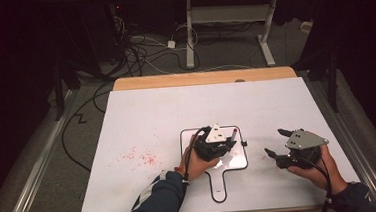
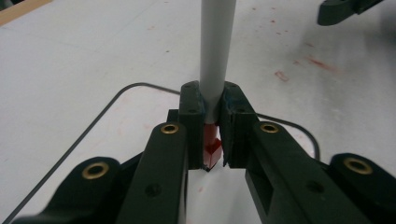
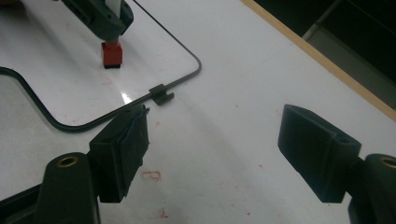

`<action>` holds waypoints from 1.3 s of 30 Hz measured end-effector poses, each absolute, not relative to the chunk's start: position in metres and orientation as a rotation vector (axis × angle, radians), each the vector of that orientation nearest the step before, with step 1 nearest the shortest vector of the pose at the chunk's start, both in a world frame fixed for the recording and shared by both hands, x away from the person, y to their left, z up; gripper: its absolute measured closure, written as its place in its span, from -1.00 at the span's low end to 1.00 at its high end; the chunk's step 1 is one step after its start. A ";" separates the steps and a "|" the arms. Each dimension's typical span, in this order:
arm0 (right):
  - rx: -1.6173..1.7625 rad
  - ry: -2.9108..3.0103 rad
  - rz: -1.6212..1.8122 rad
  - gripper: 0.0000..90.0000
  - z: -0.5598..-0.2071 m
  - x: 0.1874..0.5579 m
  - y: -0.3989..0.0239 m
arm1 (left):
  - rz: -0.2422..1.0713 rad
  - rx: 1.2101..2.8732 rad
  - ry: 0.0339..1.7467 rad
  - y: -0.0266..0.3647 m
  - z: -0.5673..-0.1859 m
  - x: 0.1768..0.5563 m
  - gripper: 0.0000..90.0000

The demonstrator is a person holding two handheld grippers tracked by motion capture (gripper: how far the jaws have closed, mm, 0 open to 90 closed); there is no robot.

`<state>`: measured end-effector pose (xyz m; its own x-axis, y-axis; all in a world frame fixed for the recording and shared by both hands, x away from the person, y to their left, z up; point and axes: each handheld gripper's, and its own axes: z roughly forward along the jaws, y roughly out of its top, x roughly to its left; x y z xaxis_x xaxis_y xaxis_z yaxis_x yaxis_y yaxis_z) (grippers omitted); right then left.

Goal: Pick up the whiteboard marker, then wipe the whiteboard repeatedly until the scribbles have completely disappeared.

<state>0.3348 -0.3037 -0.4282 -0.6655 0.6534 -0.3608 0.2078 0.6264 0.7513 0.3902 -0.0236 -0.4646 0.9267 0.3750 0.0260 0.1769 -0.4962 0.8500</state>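
White board surface sits under our left hand-held gripper point(image 2: 212, 156), whose jaws are clenched on a red-tipped marker point(image 2: 215, 60); its grey barrel stands upright between them and the red tip point(image 2: 211, 151) points down at the small whiteboard point(image 1: 238, 161). We cannot tell if the tip actually touches the board or hangs just above it. In the right gripper view the same red tip point(image 3: 112, 54) is over the board near its corner, and we see no clear fresh line beside it, so we judge the writing or wiping is barely begun or between strokes.

Our right hand-held gripper point(image 3: 212, 156) is released, jaws wide apart with nothing between them, hovering over the bare worktop point(image 1: 141, 114) just right of the whiteboard, near the small clip point(image 3: 161, 94) on its rim.

Farther left on the worktop we see red smudges point(image 1: 139, 157), well apart from the board. Done: marker picked up and brought to the board. Left, as we judge: the actual marking, then putting the marker down.
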 end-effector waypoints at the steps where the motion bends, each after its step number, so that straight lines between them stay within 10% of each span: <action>1: 0.674 2.216 0.918 -0.44 -0.428 0.335 -0.304 | 0.248 2.102 0.383 -0.026 -0.464 0.389 0.75; 11: 0.682 2.216 0.914 -0.44 -0.428 0.338 -0.302 | 0.215 2.117 0.315 -0.044 -0.463 0.382 0.75; 39: 0.670 2.227 0.911 -0.44 -0.430 0.338 -0.297 | 0.295 2.128 0.497 0.066 -0.463 0.382 0.75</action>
